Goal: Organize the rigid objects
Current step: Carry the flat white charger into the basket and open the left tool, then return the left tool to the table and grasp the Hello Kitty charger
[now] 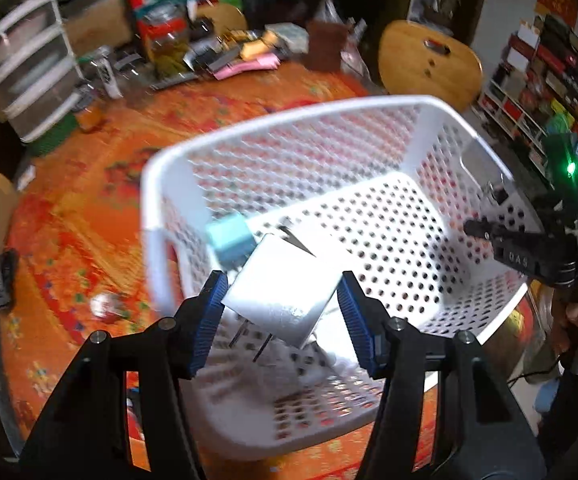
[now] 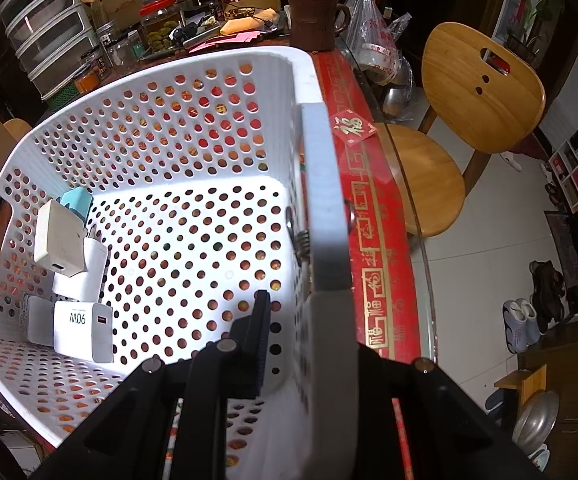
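The left tongs (image 1: pixel 281 314) stand open over the white basket (image 1: pixel 289 116), a white charger (image 1: pixel 285 292) loose and blurred between the pads; the right tongs (image 2: pixel 309 344) clamp the basket's side wall, the outer finger hidden behind the rim; more chargers (image 2: pixel 83 326) lie inside the basket.

The left wrist view is taken from just above the left gripper (image 1: pixel 281 316), looking down and forward into the white basket (image 1: pixel 289 116) at close range. The right wrist view is taken from behind the right gripper (image 2: pixel 305 340), set at the basket's side wall, facing across its floor. The basket interior, chargers (image 2: pixel 59 238) and the wooden chair (image 2: pixel 481 88) are shared.
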Demonstrator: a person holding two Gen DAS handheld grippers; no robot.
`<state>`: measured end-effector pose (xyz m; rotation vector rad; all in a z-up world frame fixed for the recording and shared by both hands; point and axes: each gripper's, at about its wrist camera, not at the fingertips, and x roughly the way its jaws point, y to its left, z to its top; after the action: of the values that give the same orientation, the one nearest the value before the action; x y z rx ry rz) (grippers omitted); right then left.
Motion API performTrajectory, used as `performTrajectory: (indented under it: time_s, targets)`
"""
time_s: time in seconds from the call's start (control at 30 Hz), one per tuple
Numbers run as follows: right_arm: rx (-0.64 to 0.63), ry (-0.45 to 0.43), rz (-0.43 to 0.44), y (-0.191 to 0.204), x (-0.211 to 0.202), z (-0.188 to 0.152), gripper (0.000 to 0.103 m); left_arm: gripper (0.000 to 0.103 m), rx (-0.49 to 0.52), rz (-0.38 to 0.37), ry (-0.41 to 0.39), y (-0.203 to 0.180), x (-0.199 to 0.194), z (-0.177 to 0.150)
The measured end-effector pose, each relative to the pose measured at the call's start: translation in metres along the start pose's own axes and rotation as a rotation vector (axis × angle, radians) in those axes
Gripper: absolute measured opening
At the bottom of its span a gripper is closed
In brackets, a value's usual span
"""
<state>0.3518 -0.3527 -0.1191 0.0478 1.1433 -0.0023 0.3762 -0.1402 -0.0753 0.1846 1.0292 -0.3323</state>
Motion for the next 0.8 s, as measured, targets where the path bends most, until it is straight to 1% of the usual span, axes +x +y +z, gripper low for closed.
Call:
performTrajectory:
  time_s: [0.07,0.23,0.3,0.57,0.63,0.7,0.73,0.77,0.8]
  targets:
    - [0.000,0.000,0.001,0.000,0.000,0.000,0.016,0.054,0.013,0.003,0.024,-0.009,0.010,-0.002]
    - [-0.003,-0.003,0.007,0.000,0.000,0.000,0.016,0.054,0.014,0.005,0.066,-0.008,0.032,-0.006]
    - [-0.003,-0.004,0.008,0.000,0.000,0.000,0.016,0.055,0.026,0.032,0.062,-0.010,0.034,-0.007]
    - [-0.003,-0.004,0.008,0.000,0.000,0.001,0.016,0.055,0.038,0.061,0.048,-0.016,0.041,-0.008]
    - [-0.002,-0.005,0.007,0.000,0.000,0.001,0.016,0.059,0.045,0.062,0.038,-0.017,0.042,-0.008]
    - [-0.003,-0.004,0.007,0.000,0.000,0.001,0.016,0.077,0.053,0.059,0.022,-0.018,0.041,-0.009]
    - [-0.002,-0.004,0.007,0.000,0.000,0.002,0.016,0.081,0.054,0.072,0.010,-0.019,0.040,-0.008]
    - [-0.002,-0.003,0.007,0.000,0.000,0.001,0.016,0.087,0.058,0.086,-0.004,-0.019,0.037,-0.008]
    - [-0.002,-0.004,0.006,0.001,0.000,0.001,0.016,0.089,0.061,0.084,-0.015,-0.019,0.035,-0.008]
